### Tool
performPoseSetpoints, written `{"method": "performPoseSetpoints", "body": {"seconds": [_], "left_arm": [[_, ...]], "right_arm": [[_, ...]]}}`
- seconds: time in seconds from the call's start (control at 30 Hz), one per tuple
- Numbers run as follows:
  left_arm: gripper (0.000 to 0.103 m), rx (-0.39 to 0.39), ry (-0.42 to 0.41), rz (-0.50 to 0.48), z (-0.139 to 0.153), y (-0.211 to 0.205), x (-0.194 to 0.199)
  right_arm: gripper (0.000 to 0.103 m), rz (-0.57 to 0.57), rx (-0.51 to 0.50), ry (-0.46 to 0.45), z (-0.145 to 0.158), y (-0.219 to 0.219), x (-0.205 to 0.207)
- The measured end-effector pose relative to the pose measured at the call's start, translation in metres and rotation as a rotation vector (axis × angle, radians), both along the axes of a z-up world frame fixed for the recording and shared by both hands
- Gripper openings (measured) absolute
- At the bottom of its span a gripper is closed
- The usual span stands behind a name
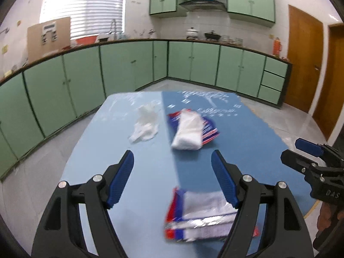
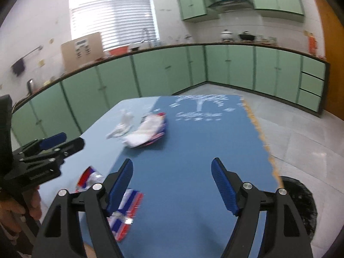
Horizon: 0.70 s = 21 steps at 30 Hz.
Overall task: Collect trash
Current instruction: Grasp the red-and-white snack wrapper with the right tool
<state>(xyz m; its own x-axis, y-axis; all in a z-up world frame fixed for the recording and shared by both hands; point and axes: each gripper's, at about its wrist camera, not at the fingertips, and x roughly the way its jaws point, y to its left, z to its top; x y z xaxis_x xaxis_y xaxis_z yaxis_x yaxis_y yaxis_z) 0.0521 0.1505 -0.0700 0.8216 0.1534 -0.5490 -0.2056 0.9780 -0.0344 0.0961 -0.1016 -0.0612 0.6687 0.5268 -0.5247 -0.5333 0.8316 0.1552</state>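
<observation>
A blue table [image 1: 150, 172] holds trash. A crumpled white tissue [image 1: 146, 124] lies left of a red, white and blue wrapper [image 1: 191, 129] at the far middle. A second flattened wrapper [image 1: 200, 215] lies near, under my open left gripper [image 1: 173, 172], closer to its right finger. My right gripper [image 2: 172, 178] is open and empty above the table; the near wrapper [image 2: 126, 210] lies by its left finger. The far wrapper [image 2: 148, 131] and tissue [image 2: 122, 124] sit ahead to the left. Each gripper shows in the other's view, the right [image 1: 301, 152] and the left [image 2: 60, 144].
A black bin or bag [image 2: 301, 202] sits on the floor past the table's right edge. Green cabinets [image 1: 129, 64] run along the far walls. Wooden doors [image 1: 305, 56] stand at right. Tiled floor surrounds the table.
</observation>
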Motion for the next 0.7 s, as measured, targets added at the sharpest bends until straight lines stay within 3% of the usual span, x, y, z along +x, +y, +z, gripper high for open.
{"method": "performPoseSetpoints", "body": {"seconds": [0.3, 0.7], "left_arm": [[0.072, -0.029, 0.020, 0.062, -0.019, 0.028, -0.021], [0.072, -0.050, 0.038, 0.090, -0.035, 0.042, -0.027]], "right_arm": [[0.074, 0.087, -0.080, 0.043, -0.023, 0.047, -0.016], [0.074, 0.031, -0.137, 0.098, -0.049, 0.065, -0.016]]}}
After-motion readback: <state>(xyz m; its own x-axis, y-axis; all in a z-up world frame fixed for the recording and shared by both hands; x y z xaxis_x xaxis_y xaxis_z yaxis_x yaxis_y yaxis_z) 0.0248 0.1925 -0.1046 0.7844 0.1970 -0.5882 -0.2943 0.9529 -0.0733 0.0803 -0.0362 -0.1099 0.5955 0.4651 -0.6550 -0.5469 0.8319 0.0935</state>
